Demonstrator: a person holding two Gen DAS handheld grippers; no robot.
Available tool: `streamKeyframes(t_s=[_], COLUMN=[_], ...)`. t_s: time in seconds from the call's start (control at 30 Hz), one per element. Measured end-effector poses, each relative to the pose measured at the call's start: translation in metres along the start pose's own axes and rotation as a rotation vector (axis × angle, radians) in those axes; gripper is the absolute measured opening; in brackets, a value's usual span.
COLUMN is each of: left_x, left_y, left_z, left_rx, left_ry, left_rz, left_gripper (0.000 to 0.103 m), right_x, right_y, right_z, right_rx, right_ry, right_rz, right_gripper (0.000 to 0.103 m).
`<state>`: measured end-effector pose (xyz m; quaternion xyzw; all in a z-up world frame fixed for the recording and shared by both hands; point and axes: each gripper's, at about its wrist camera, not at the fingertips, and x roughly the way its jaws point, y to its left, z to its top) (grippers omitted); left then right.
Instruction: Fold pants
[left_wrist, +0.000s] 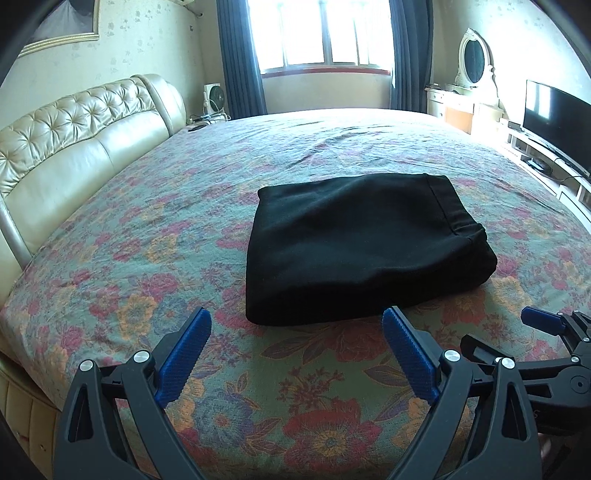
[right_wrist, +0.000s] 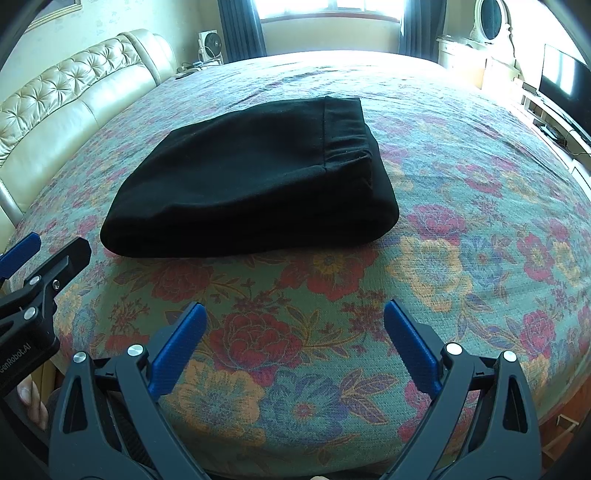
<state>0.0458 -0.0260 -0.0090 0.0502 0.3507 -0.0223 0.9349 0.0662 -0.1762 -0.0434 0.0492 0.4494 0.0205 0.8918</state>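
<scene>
Black pants (left_wrist: 365, 247) lie folded in a compact bundle mid-bed on the floral bedspread (left_wrist: 147, 258), waistband end to the right. Left gripper (left_wrist: 297, 332) and right gripper (right_wrist: 293, 328) hover just short of the bundle, both w/ fingers spread wide, holding nothing. Left view shows the TV (left_wrist: 554, 118) and mirror fully; right view alone shows a bit of the person's hand (right_wrist: 31, 400) at lower left.

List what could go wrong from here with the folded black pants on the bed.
1. The folded black pants look puffy, and the waistband end gapes, so the stack may spring open.
2. Both the left gripper and the right gripper hover open just short of it; a careless pass could snag the near fold or wrinkle the floral bedspread.
</scene>
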Motion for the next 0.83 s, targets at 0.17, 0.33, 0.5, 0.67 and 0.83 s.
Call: streamKeyframes(t_s=[0.17,0.33,0.5,0.67,0.83], left_x=[0.0032,0.0076,0.0036,0.0019,0.0004], left_y=[-0.0021,-0.0021,0.0001,0.0056,0.0066], left_z=[-0.0023,-0.0053,-0.0049,-0.0005,0.0], left_rx=[0.002,-0.013,-0.047,-0.113,-0.117], left_ry=[0.02,0.06,0.062,0.083,0.084], left_rz=[0.037,0.021,-0.055,-0.057,-0.052], left_gripper=[0.093,0.093,0.093,0.093,0.093], right_x=[0.0008,0.0018,0.0022,0.0,-0.0017], right_y=[-0.0002,0.0008,-0.0004,-0.0034,-0.0067], right_z=[0.0002,-0.0012,-0.0018,-0.0018,-0.0019], right_rx=[-0.001,-0.002,0.005,0.014,0.02], right_ry=[0.002,0.004,0.006,0.001,0.0], right_rz=[0.002,0.004,0.008,0.01,0.008], right_gripper=[0.097,0.097,0.097,0.097,0.097])
